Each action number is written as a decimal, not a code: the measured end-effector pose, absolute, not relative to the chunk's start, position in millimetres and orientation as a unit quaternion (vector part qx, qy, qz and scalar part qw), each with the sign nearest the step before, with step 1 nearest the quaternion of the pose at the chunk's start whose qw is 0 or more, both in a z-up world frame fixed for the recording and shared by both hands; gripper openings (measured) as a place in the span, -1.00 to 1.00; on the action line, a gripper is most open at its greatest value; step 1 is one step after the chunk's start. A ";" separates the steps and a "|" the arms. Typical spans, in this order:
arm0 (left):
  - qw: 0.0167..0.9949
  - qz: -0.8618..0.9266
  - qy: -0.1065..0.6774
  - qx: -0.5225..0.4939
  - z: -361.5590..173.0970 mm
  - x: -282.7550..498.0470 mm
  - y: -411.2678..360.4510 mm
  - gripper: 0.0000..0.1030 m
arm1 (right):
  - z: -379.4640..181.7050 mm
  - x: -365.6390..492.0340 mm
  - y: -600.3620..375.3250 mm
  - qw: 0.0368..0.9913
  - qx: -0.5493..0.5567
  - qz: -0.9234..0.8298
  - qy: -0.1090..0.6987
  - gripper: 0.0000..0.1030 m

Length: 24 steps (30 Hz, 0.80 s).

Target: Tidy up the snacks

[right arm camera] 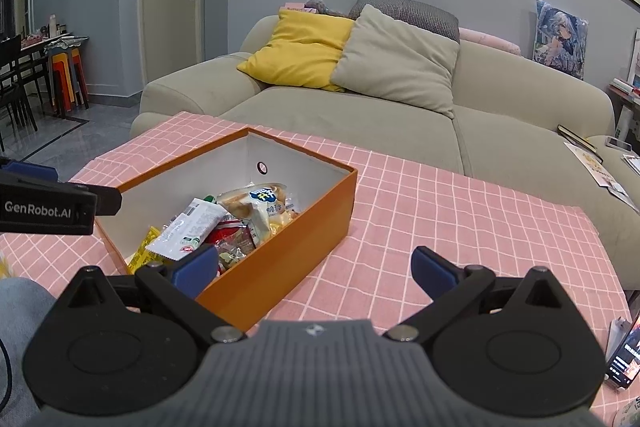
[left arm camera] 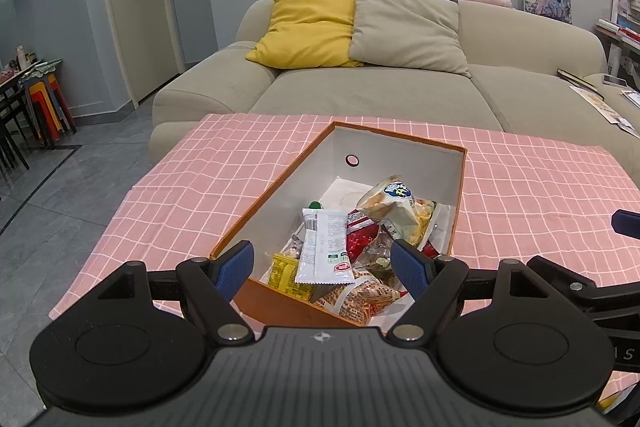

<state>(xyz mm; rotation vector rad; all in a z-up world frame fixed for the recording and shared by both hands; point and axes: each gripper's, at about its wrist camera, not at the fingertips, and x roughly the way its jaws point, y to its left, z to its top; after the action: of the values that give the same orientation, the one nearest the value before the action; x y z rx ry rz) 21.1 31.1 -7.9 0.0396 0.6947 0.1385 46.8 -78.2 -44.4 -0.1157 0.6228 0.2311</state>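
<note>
An orange box with white inner walls stands on the pink checked tablecloth; the right wrist view has the same box at left centre. Several snack packets lie piled inside: a long white packet on top, a clear bag of puffed snacks, a red packet and a yellow one. My left gripper hovers open over the box's near end, nothing between its fingers. My right gripper stands open over the box's near right corner and holds nothing.
A beige sofa with yellow and beige cushions sits right behind the table. A phone leans at the table's right near edge. Stools and a dining table stand far left. Papers lie on the sofa's right end.
</note>
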 end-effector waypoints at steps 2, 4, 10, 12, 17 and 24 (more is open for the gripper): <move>0.938 0.068 0.340 0.019 -7.6 21.2 31.3 0.77 | -44.4 46.7 -78.1 0.944 -0.057 0.114 0.306 0.93; 0.938 0.069 0.340 0.019 -7.7 21.4 31.5 0.77 | -44.4 46.6 -78.1 0.944 -0.057 0.114 0.306 0.93; 0.938 0.070 0.339 0.019 -6.7 21.0 30.8 0.77 | -44.2 46.8 -78.5 0.943 -0.057 0.114 0.306 0.93; 0.938 0.069 0.340 0.020 -6.3 20.9 30.6 0.77 | -43.6 46.8 -78.8 0.943 -0.056 0.114 0.307 0.93; 0.938 0.071 0.339 0.018 -4.9 21.0 30.4 0.77 | -43.0 47.2 -79.5 0.943 -0.055 0.114 0.308 0.93; 0.938 0.071 0.339 0.018 -4.4 20.5 29.3 0.77 | -43.2 47.2 -79.3 0.942 -0.055 0.114 0.310 0.93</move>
<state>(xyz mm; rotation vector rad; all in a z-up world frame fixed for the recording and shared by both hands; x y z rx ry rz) 20.5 29.3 -4.4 0.0364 0.6926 0.1456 47.2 -79.3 -43.2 -0.1116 0.6315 0.2325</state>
